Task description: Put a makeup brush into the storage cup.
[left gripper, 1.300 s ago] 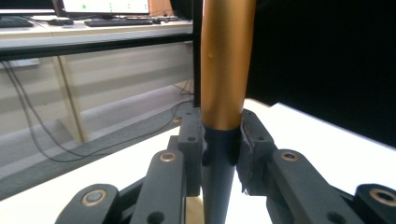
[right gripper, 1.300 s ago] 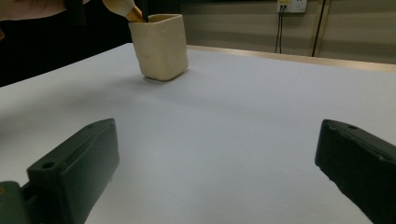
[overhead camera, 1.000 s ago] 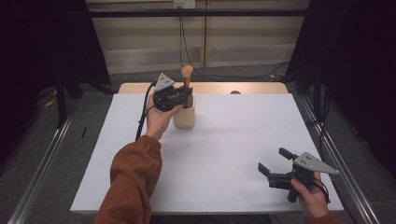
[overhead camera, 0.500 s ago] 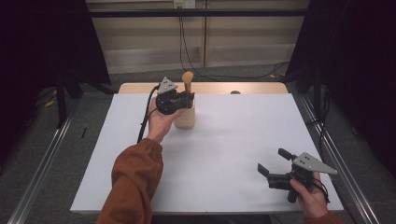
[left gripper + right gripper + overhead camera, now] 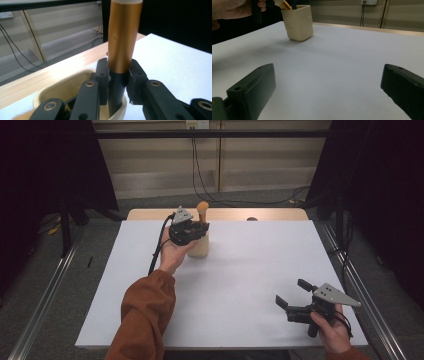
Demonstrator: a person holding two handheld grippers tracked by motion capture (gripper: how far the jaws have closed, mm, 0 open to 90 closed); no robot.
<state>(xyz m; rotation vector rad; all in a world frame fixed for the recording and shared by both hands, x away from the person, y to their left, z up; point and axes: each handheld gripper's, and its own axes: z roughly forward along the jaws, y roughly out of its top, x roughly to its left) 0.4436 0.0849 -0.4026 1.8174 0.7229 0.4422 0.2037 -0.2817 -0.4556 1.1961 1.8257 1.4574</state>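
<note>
Left gripper view resolves what the high view can't: left gripper (image 5: pixel 119 82) jaws clamped on the dark lower shaft of the gold-handled brush (image 5: pixel 123 37), standing in the cream cup (image 5: pixel 62 87) at the far side of the table (image 5: pixel 250 270). Right gripper (image 5: pixel 296 296) sits near-right, jaws wide, holding nothing.

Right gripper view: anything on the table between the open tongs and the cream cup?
Nothing visible. The white table lies bare from the right tongs to the cream cup. At the cup itself, the left tongs are clamped on a gold-and-black handle standing in it.
</note>
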